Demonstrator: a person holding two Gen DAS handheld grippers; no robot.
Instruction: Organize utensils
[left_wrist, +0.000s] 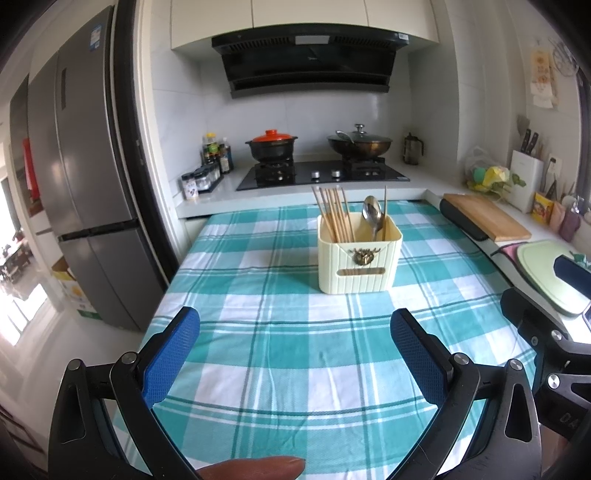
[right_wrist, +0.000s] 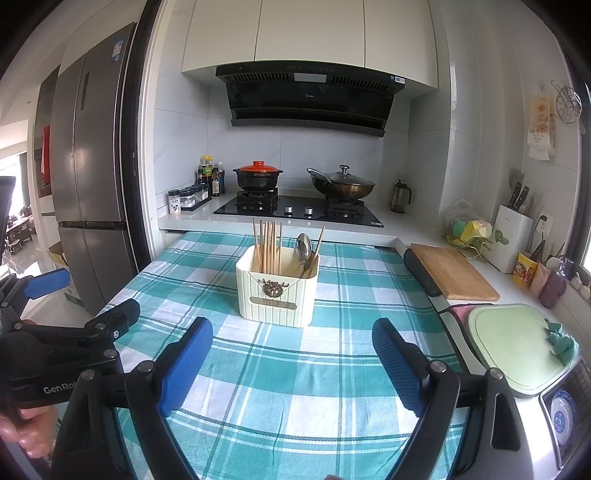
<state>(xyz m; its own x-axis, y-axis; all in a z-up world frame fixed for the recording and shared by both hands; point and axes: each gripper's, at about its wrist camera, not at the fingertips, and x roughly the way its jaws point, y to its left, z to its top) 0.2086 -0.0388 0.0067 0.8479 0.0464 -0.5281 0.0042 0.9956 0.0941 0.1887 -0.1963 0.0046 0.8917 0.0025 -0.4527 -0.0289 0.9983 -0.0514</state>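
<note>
Both grippers hung low over the teal checked tablecloth (left_wrist: 280, 354), the left gripper (left_wrist: 295, 328) and right gripper (right_wrist: 291, 339) each spread wide with nothing between the blue pads (left_wrist: 173, 354). Further back on the cloth sat the cream utensil holder (left_wrist: 360, 254), well apart from either one. It had wooden chopsticks (left_wrist: 332, 212) bunched in its left half, plus a metal spoon (left_wrist: 372, 216) and one more stick on the right side.

teal-and-white checked tablecloth (left_wrist: 280, 258), cream ribbed utensil holder (left_wrist: 360, 260), orange pot lid (left_wrist: 272, 134).
</note>
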